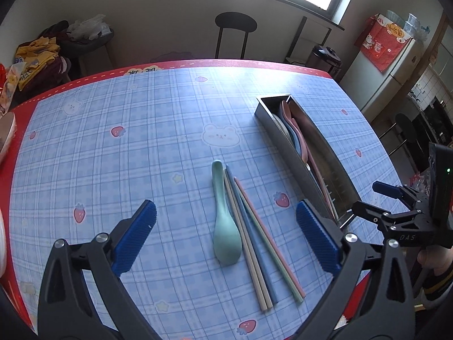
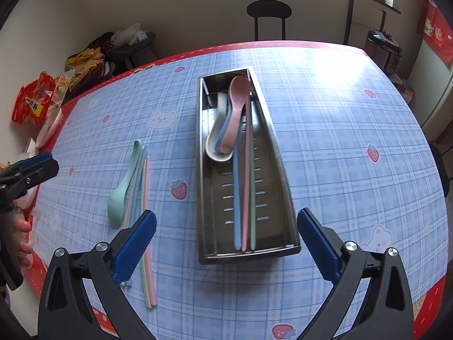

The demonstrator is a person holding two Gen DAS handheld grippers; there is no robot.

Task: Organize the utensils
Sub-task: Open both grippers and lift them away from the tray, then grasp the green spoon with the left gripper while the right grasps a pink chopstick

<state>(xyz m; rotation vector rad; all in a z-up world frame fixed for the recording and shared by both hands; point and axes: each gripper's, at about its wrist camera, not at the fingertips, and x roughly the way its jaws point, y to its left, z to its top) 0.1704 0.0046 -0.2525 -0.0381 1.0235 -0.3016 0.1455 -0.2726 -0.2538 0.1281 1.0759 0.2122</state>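
A green spoon (image 1: 225, 223) and chopsticks (image 1: 256, 243) lie mid-table (image 1: 113, 147), between the wide-open left gripper (image 1: 226, 238). Only the right view shows inside the tray (image 2: 279, 153): stacked spoons (image 2: 226, 124), three chopsticks, framed by the empty, wide right gripper (image 2: 226, 243).

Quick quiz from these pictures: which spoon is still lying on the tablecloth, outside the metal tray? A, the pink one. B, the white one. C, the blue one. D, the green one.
D: the green spoon lies on the tablecloth beside loose chopsticks, while the pink spoon, the white spoon and a blue one sit stacked inside the metal tray.
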